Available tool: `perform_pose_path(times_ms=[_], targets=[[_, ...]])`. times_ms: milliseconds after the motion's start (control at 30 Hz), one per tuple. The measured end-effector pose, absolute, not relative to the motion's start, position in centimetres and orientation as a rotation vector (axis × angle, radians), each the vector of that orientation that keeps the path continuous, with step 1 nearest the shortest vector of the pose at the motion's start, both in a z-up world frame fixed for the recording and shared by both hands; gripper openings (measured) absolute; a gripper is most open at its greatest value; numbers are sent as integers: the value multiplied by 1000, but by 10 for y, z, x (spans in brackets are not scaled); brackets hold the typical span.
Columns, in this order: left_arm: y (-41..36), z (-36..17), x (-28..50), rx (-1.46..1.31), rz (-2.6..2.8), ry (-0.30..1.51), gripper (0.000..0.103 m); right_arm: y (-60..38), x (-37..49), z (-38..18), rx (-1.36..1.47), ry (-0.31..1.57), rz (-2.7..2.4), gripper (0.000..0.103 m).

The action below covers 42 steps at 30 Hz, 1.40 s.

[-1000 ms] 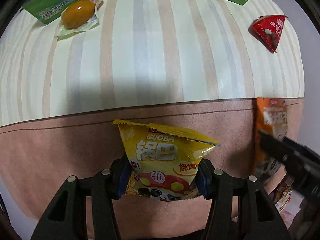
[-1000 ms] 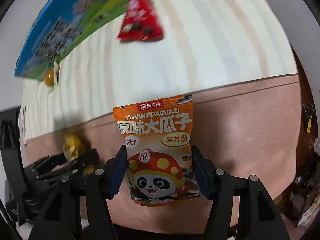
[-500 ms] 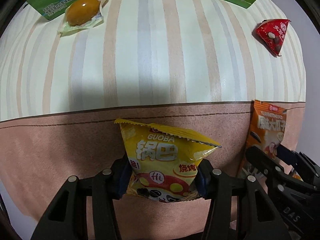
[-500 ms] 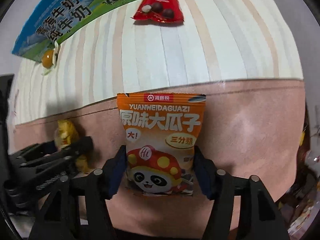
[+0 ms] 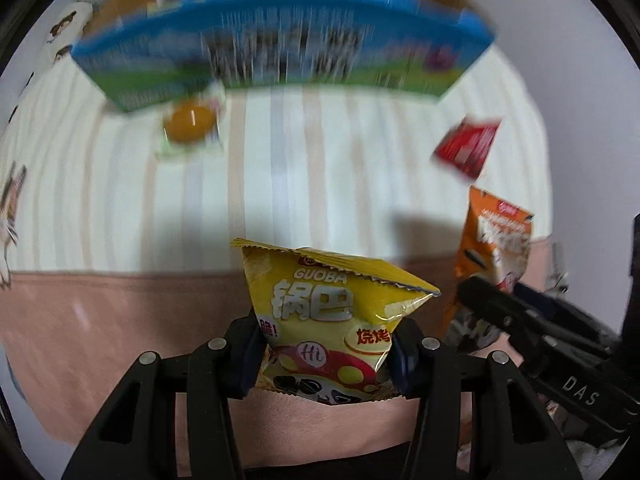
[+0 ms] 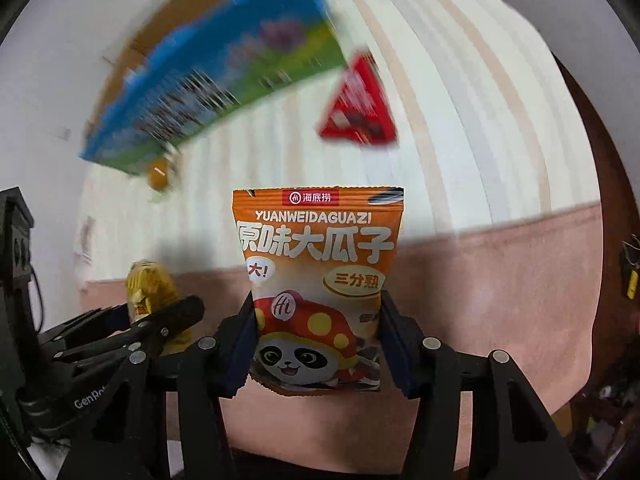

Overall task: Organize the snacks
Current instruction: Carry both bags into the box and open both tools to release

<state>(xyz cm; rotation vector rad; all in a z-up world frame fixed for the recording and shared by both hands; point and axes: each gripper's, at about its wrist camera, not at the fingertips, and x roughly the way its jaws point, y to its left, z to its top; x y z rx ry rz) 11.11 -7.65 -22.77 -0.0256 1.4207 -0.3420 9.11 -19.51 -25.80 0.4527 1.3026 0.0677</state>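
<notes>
My left gripper (image 5: 326, 354) is shut on a yellow Guoba snack bag (image 5: 324, 308) and holds it upright above the pink cloth. My right gripper (image 6: 316, 344) is shut on an orange sunflower-seed bag (image 6: 318, 264) with a panda on it. Each gripper shows in the other's view: the right one with its orange bag (image 5: 496, 248) at the left view's right side, the left one with its yellow bag (image 6: 150, 288) at the right view's lower left. A blue and green carton (image 5: 280, 48) stands at the far edge of the striped cloth, blurred.
A wrapped yellow-brown egg-shaped snack (image 5: 190, 122) lies just in front of the carton. A red triangular snack pack (image 5: 466, 146) lies on the striped cloth (image 5: 320, 152) at the right. A pink cloth (image 5: 100, 312) covers the near part of the surface.
Both grippers have lifted and moved forward with their bags; the carton, egg snack and red pack now sit lower and larger in both views, blurred by motion.
</notes>
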Motion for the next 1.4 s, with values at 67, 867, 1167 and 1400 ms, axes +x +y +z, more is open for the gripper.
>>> perform_pose_path(times_ms=[67, 867, 1167, 1400], targets=[[-73, -198, 123, -41, -360, 1372, 48, -197, 100, -239, 462, 1268, 97, 58], [-5, -213, 391, -2, -209, 1493, 48, -144, 364, -209, 349, 1292, 196, 58], [0, -252, 414, -4, -191, 1584, 51, -135, 399, -263, 309, 1415, 135, 62], [0, -245, 419, 25, -182, 1554, 94, -142, 405, -270, 274, 1442, 100, 91]])
